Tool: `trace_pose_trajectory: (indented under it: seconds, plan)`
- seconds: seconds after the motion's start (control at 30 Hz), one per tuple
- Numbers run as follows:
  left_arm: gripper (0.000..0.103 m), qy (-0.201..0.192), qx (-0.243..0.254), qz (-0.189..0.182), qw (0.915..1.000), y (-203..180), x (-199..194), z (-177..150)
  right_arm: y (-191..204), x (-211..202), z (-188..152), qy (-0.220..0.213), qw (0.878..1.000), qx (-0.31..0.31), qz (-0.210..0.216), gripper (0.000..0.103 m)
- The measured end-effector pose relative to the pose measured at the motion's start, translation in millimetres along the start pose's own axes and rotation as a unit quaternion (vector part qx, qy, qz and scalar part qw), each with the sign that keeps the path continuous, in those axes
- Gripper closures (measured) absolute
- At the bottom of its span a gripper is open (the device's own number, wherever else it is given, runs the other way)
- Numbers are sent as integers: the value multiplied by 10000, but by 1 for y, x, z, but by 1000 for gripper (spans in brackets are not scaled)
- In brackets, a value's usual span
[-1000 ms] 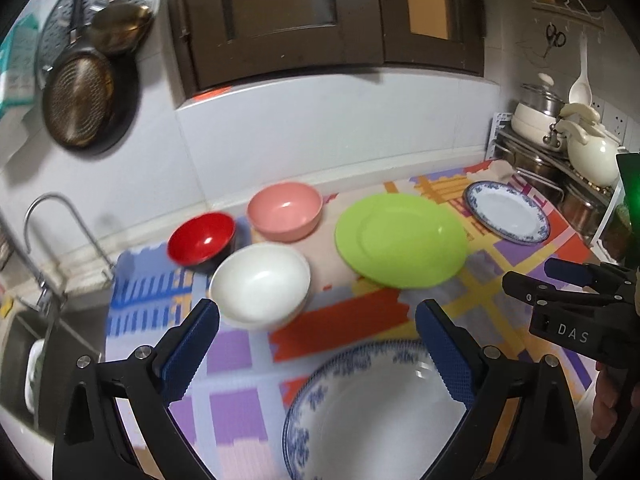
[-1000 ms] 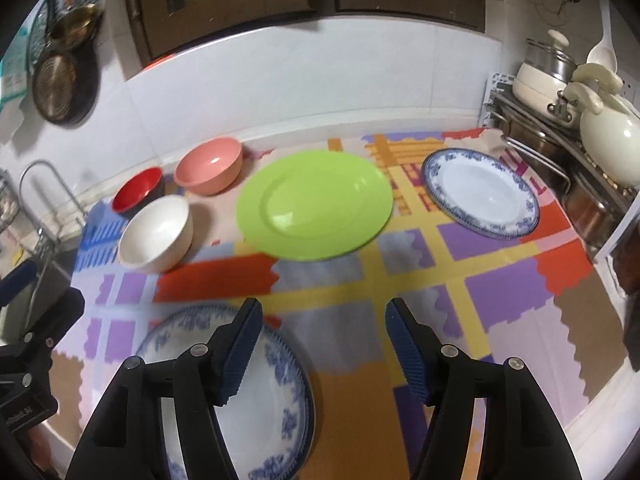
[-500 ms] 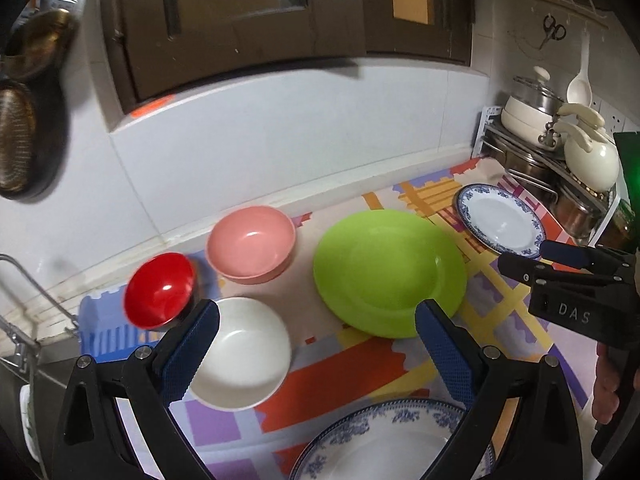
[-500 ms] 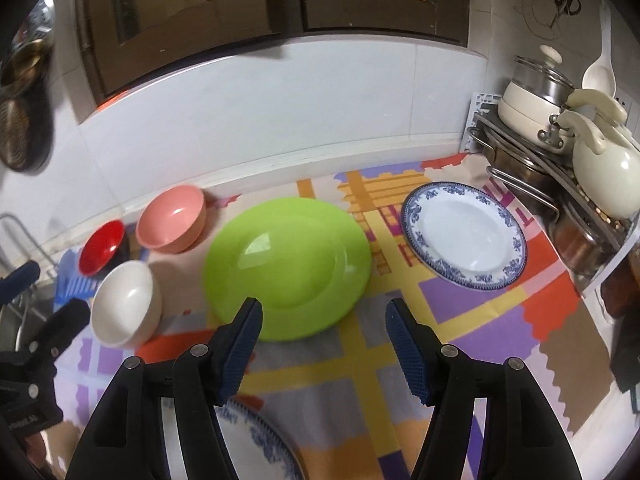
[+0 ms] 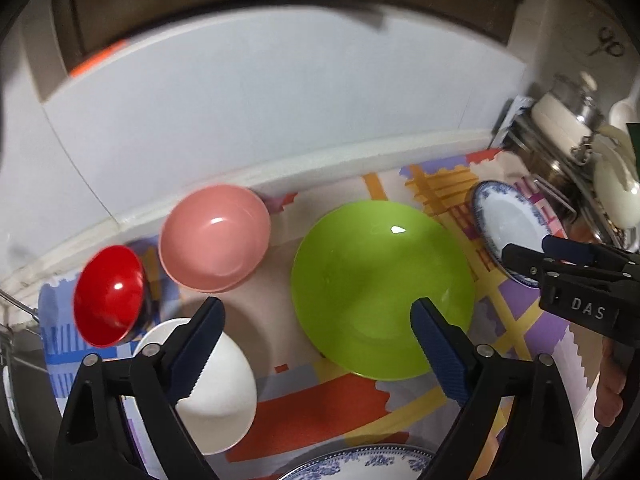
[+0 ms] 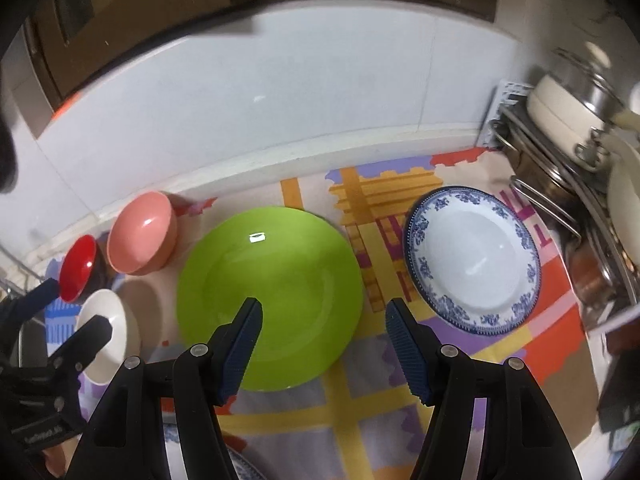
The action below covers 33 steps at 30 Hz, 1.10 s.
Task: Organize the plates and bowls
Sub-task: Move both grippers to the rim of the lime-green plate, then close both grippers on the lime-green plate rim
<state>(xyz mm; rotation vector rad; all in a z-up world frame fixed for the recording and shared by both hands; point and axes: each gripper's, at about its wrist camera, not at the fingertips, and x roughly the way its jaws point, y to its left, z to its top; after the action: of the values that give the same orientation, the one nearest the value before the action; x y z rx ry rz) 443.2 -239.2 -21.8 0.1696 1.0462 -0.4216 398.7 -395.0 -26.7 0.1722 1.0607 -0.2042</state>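
A green plate [image 5: 380, 288] [image 6: 272, 296] lies mid-counter. A pink bowl [image 5: 214, 236] [image 6: 140, 236], a red bowl [image 5: 108, 296] [image 6: 78, 268] and a white bowl [image 5: 216, 392] [image 6: 106, 332] stand to its left. A small blue-rimmed plate [image 5: 508, 228] [image 6: 474, 260] lies to its right, and a larger blue-rimmed plate [image 5: 360, 466] lies at the near edge. My left gripper [image 5: 316, 344] is open and empty above the gap between the white bowl and the green plate. My right gripper [image 6: 324, 340] is open and empty over the green plate's right edge.
A patterned mat [image 6: 360, 420] covers the counter. A rack with pots and a cream kettle [image 6: 568, 120] stands at the right. A white tiled wall [image 6: 280, 100] runs behind, with dark cabinets above. Sink fittings show at the far left [image 5: 12, 312].
Both grippers have moved forward and lower toward the dishes, which now look larger. Both stay open and empty. No dish has moved.
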Motion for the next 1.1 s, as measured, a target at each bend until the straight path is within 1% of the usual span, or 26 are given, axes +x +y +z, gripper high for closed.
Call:
trace_pose_trajectory:
  seconds: [0.23,0.47,0.53,0.57,0.67,0.77,0.83,1.0,1.1]
  plan:
    - [25,527,-54,46,9986,-1,38,9,-8,38,23,469,9989,-72,-41,38]
    - [38,901,-336,109,9953,5,76,6,-13,80,25,903,9958,-116,36,39]
    - [40,948,-362,170,9947,4,84,5,-15,91,24,992,9950,-101,30,41]
    - [41,953,-368,198,9946,4,87,5,-17,96,24,1028,9947,-91,22,44]
    - [41,983,-362,296,9941,4,97,7,-19,107,25,1116,9937,-77,38,45]
    - [44,1057,-377,300,9932,4,106,8,-20,118,27,1176,9930,-79,52,45]
    - [45,1099,-363,308,9928,4,111,9,-22,125,28,1250,9921,-61,47,48]
    - [53,1220,-324,338,9914,4,125,11,-26,143,27,1446,9894,9,146,52]
    - [54,1267,-330,314,9909,5,130,10,-26,151,27,1516,9883,4,163,53]
